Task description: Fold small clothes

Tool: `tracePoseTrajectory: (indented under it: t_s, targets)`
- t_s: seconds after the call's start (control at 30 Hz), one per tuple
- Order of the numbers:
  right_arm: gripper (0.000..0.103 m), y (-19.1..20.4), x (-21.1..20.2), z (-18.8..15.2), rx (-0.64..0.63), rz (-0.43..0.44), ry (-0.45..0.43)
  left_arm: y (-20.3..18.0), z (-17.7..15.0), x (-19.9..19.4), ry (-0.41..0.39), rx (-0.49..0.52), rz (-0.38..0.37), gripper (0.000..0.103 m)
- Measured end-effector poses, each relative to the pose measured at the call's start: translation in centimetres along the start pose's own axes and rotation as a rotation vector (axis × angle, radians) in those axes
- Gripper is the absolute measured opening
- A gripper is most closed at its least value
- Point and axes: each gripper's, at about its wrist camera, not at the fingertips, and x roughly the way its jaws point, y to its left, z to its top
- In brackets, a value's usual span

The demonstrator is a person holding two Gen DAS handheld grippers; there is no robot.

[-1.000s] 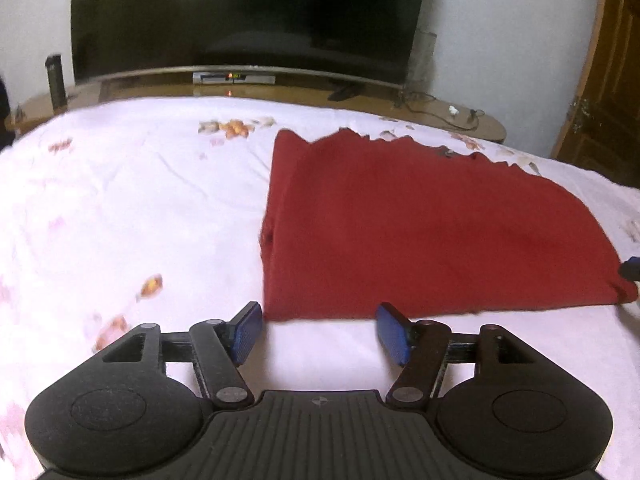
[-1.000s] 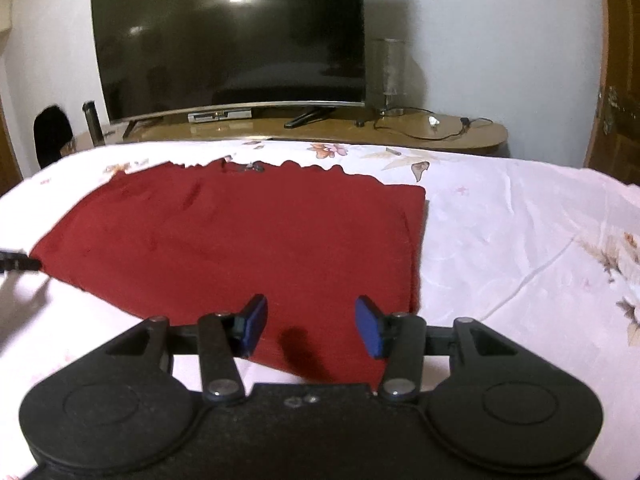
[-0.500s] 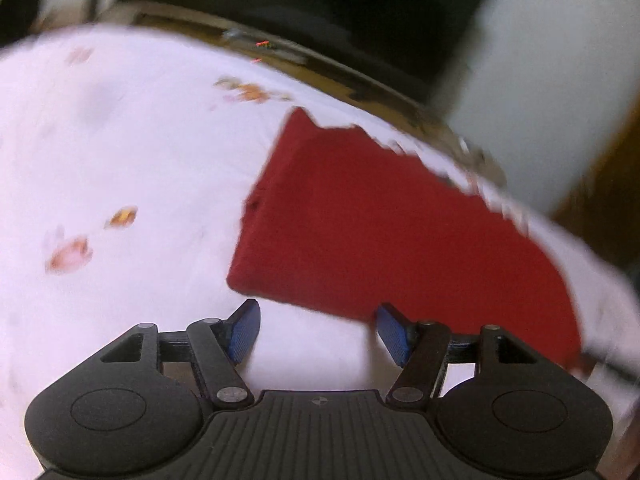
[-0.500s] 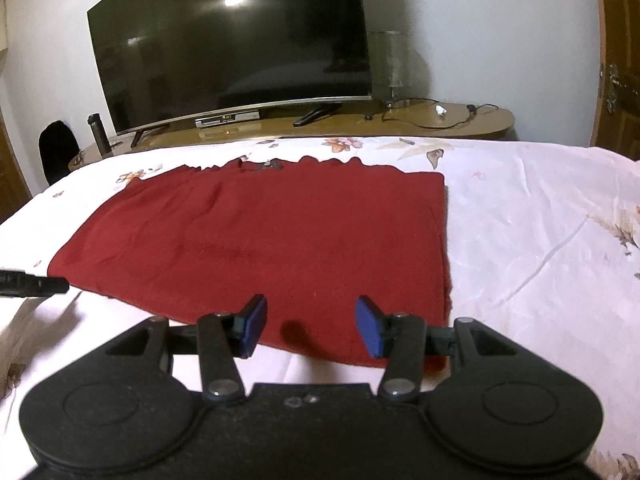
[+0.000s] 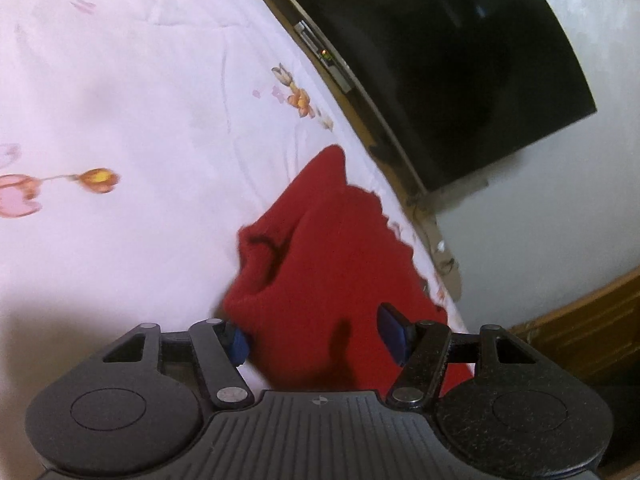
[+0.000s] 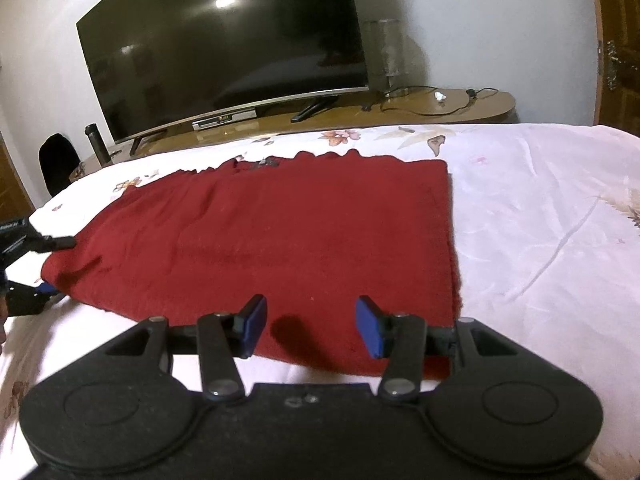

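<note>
Overhead, television (image 6: 224, 52) tops the floral bedsheet (image 6: 540, 208); red cloth (image 6: 280, 240) bunches only in left view (both grippers (image 5: 316, 336) (image 6: 308, 326) spread, ungrasping)

A white floral-print bed (image 6: 540, 208) carries a flat red cloth (image 6: 300, 240).

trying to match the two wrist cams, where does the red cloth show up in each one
Left wrist view: the red cloth fills the lower middle, its near end bunched up between the open fingers of the left hand-held gripper.
Right wrist view: the red cloth lies spread flat across the centre, ahead of the open right hand-held gripper.
Shared landmark: the black TV, upper right in the left view and upper left in the right view.
</note>
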Motion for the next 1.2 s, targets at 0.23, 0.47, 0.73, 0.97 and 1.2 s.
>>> tracePoseTrajectory:
  t_s: [0.23, 0.47, 0.73, 0.97, 1.2]
  targets:
    - [0.048, 0.7, 1.5, 1.1, -0.002, 0.035, -0.001, 0.4, -0.3, 0.9, -0.002, -0.005, -0.061, 0.041]
    - [0.026, 4.5, 5.1, 3.7, -0.065, 0.105, -0.014, 1.3, 0.4, 2.0, -0.013, -0.014, -0.047, 0.017]
    - [0.023, 8.3, 9.8, 3.7, -0.194, 0.060, 0.031, 1.7, 0.8, 1.1, -0.021, 0.011, -0.112, 0.009]
    - [0.023, 9.1, 9.9, 2.3, -0.294, 0.018, -0.022, -3.4, 1.7, -0.1, -0.035, 0.121, -0.324, 0.009]
    - [0.025, 5.3, 7.9, 3.4, -0.037, 0.105, -0.025, -13.7, -1.6, 3.6, 0.129, 0.284, -0.523, 0.009]
